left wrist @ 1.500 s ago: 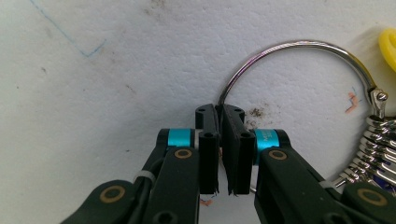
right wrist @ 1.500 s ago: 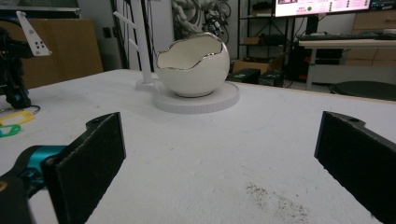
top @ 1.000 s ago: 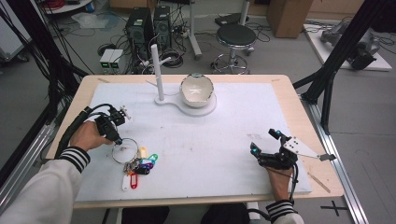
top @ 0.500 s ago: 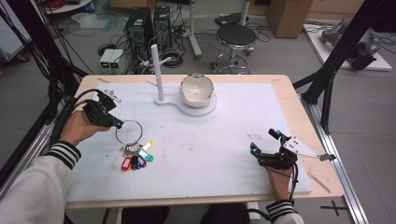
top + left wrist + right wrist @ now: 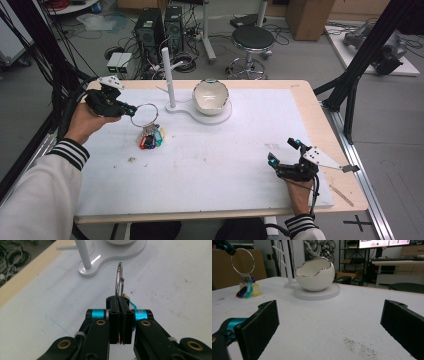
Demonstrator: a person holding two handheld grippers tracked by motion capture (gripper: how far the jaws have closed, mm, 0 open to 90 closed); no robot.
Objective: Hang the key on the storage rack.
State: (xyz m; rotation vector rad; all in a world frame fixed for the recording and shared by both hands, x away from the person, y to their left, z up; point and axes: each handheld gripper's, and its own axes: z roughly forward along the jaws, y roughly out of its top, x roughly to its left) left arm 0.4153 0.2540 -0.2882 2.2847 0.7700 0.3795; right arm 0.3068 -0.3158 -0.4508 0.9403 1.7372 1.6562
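Upper left of high view: your left gripper [image 5: 131, 110] pinches key ring [image 5: 144, 114]; peg stand [image 5: 167, 78] just right. Right gripper [image 5: 285, 155] gapes empty.

Premises: a laboratory or technical workroom. The table [image 5: 310, 107], wooden-edged with a white sheet on top, stands inside black metal framing [image 5: 367, 52]. Computer towers [image 5: 160, 25] sit on the grey floor behind it among loose cables [image 5: 122, 52], beside a round black stool [image 5: 253, 37] and cardboard boxes [image 5: 305, 12]. The right gripper view records shelving [image 5: 348, 255] and a lit monitor [image 5: 384, 243] at the back.
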